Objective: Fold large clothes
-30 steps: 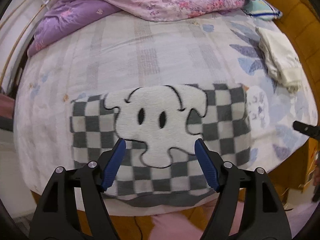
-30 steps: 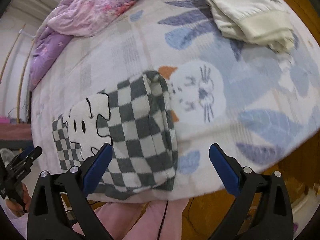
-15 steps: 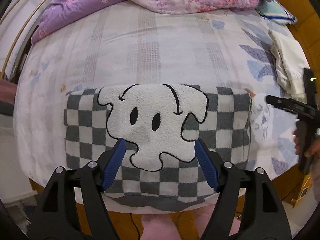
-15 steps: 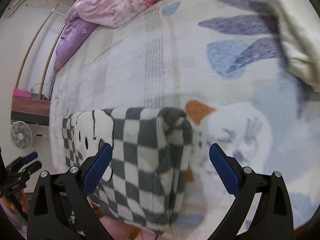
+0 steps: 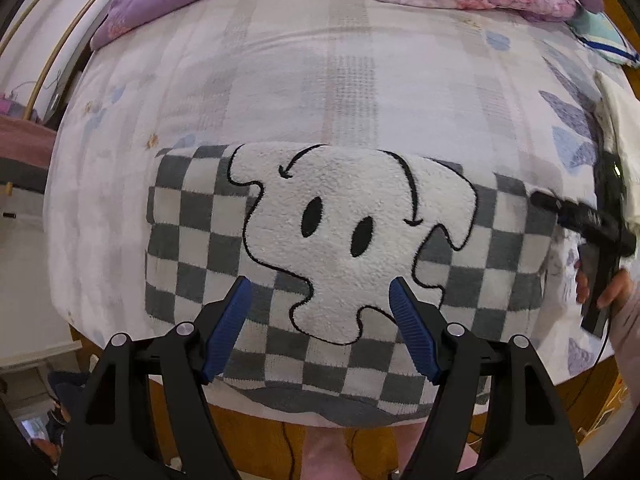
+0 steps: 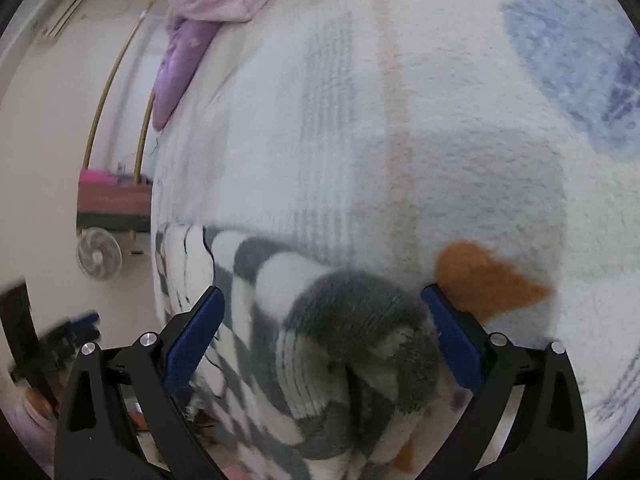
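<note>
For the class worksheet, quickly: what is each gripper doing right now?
Left gripper: open, holding nothing, above the checked sweater.
Right gripper: open, straddling the sweater's folded edge.

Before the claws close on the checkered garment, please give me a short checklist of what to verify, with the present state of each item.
1. Left claw open: ok, pads apart above the checkered garment, gripping nothing.
2. Right claw open: ok, pads apart.
3. Right claw lined up with garment end: ok, the folded grey edge sits between its pads.
4. Garment lies flat on the bed: ok in the left view.
5. Near hem on the bed: not ok, it reaches the bed edge.
6. Pads touching fabric: cannot tell, the right view is blurred.
</note>
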`<action>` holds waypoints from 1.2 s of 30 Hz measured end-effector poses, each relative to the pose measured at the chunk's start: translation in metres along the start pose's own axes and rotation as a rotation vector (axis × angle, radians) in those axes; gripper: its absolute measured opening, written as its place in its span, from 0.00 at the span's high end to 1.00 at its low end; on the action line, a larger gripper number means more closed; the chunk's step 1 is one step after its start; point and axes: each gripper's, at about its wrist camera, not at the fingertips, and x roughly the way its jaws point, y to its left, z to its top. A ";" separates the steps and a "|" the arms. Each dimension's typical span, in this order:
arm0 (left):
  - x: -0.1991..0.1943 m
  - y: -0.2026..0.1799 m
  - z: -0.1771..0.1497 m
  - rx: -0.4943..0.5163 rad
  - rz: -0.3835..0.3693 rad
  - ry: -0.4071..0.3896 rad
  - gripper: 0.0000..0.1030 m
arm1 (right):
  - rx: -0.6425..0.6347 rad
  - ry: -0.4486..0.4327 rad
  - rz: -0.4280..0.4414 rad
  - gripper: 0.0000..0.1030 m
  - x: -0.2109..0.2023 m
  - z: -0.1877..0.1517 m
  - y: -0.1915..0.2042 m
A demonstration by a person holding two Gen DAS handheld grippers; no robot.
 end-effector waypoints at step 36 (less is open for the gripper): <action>0.063 -0.005 0.075 0.121 -0.094 0.035 0.86 | 0.312 0.047 -0.549 0.67 0.008 -0.092 0.065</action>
